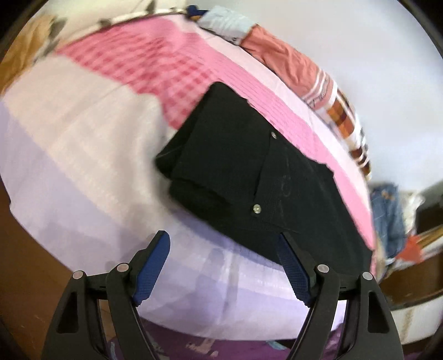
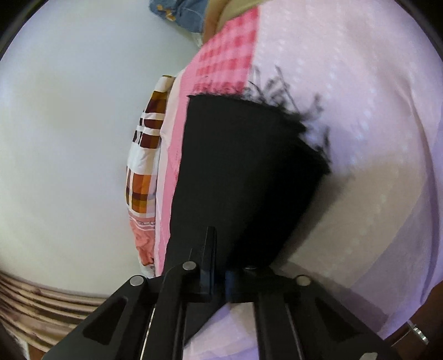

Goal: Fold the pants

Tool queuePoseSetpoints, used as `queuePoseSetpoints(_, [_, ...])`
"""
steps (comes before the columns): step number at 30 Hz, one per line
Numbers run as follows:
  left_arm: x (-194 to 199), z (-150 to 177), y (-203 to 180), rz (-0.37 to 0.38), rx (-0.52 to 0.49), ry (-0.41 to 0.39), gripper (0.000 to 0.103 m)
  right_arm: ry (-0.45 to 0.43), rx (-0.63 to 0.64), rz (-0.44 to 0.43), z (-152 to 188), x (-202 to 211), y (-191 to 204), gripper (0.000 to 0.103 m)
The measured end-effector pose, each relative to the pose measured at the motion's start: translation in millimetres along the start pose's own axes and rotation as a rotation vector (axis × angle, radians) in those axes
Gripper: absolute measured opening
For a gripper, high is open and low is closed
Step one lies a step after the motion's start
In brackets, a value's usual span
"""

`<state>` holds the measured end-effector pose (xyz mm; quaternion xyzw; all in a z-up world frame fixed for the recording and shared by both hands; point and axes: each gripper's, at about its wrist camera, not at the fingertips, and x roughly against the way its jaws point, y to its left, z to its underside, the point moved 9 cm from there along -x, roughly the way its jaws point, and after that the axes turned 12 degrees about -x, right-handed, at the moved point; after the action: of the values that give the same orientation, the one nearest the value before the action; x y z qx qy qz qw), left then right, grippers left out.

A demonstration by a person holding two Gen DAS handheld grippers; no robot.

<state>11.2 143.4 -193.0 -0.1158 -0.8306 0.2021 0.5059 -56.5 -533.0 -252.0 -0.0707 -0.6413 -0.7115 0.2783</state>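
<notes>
Black pants (image 1: pixel 235 166) lie folded into a thick bundle on a bed with a pink and lilac sheet (image 1: pixel 83 166); two metal rivets show on a pocket. My left gripper (image 1: pixel 223 238) hovers open just in front of the bundle's near edge, nothing between its blue pads (image 1: pixel 151 271). In the right wrist view the pants (image 2: pixel 243 166) stretch away from my right gripper (image 2: pixel 218 265), which is shut on their near end. A frayed hem shows at the far end. The sheet (image 2: pixel 360 138) lies under them.
An orange checked cloth (image 1: pixel 343 119) (image 2: pixel 144 180) lies along the bed's edge against a white wall. Blue jeans (image 1: pixel 387 216) (image 2: pixel 185 13) are piled beyond the bed. Brown wood (image 1: pixel 27 277) borders the bed at the near side.
</notes>
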Motion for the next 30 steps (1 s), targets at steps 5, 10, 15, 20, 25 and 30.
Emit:
queuePoseSetpoints(5, [-4.8,7.4,-2.7,0.060,-0.011,0.028,0.079,0.002,-0.020,-0.018,-1.9,-0.4,-1.6,0.002])
queuePoseSetpoints(10, [-11.7,-5.6,-3.7,0.066,-0.013,0.009,0.073,0.009,-0.065,-0.050,-3.4,0.6,-6.1,0.002])
queuePoseSetpoints(15, [-13.2,-19.7,-7.1,-0.045,-0.121,-0.020,0.030,0.009,-0.070,-0.054,-3.9,1.2,-7.6,0.002])
queuePoseSetpoints(20, [-14.3,-27.0,7.1,-0.015,-0.065,-0.032,0.015,0.010,-0.071,-0.053,-3.1,1.3,-8.5,0.002])
queuePoseSetpoints(25, [-1.6,-54.1,-4.3,-0.077,-0.139,-0.111,0.014,0.031,-0.055,-0.058,3.2,-3.5,-6.4,0.004])
queuePoseSetpoints(30, [-16.1,-57.8,7.8,-0.131,-0.139,-0.076,0.014,0.047,-0.041,-0.055,5.4,-4.8,-5.6,0.004])
